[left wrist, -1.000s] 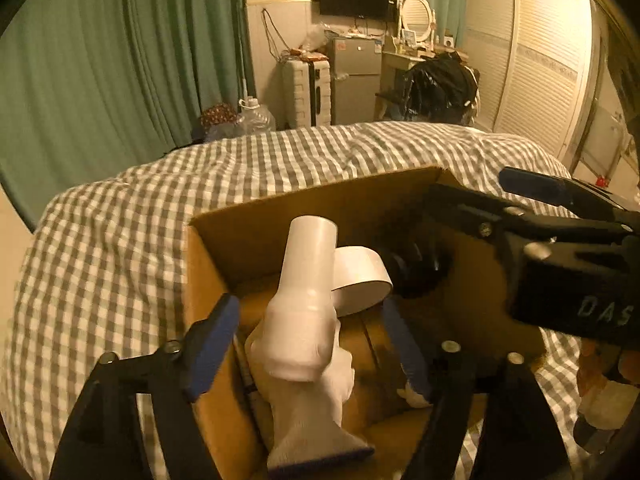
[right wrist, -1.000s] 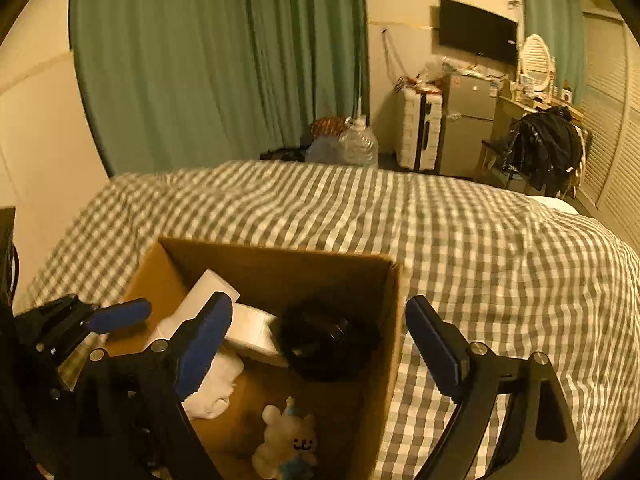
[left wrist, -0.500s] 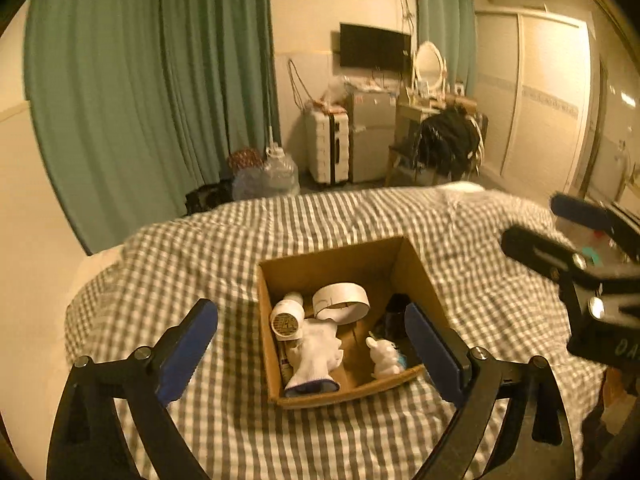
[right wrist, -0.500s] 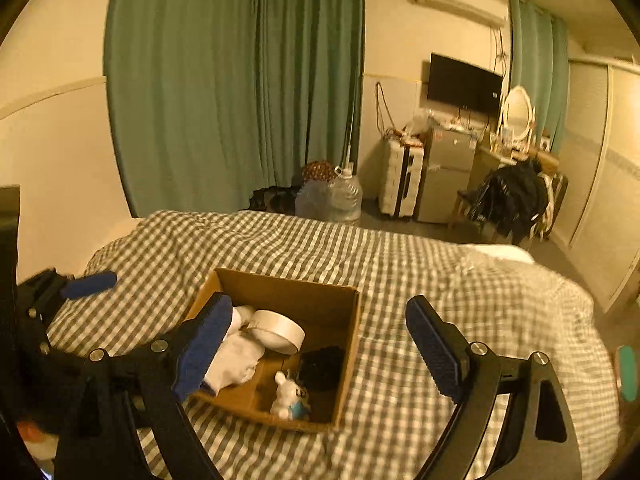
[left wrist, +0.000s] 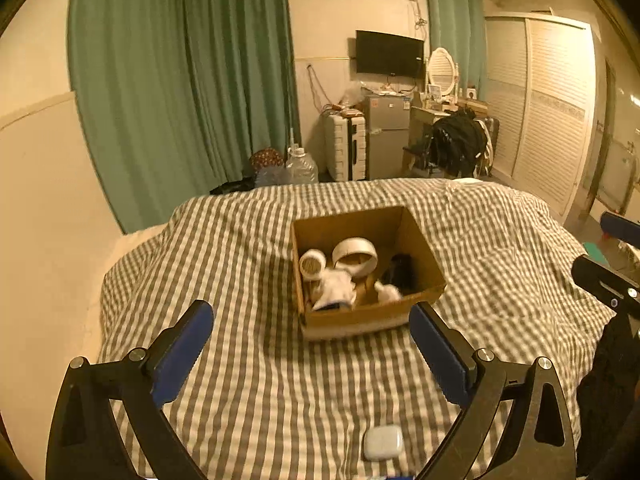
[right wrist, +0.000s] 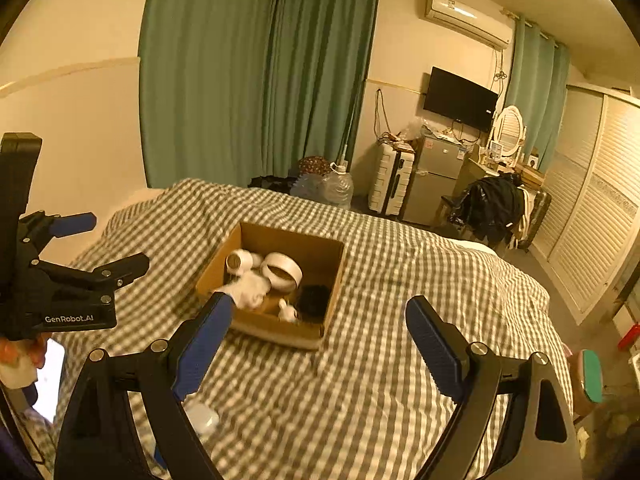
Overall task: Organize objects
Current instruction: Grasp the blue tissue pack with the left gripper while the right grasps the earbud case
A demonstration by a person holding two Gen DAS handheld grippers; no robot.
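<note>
Cardboard box (left wrist: 366, 314), open-topped, sits mid-bed on the checked cover (left wrist: 260, 380) with bare fabric on all four sides; inside lie a tape roll (left wrist: 355, 255) tilted on edge, a white bottle (left wrist: 312, 265) with its round end facing the near-left, a white cloth (left wrist: 335, 289), a small figure (left wrist: 387, 291) and a dark item (left wrist: 400, 272). Left tool (left wrist: 311, 354) and right tool (right wrist: 318, 342) both stand wide and hold nothing, well short of the box. A small white case (left wrist: 382, 442) lies on the cover near the left tool.
</note>
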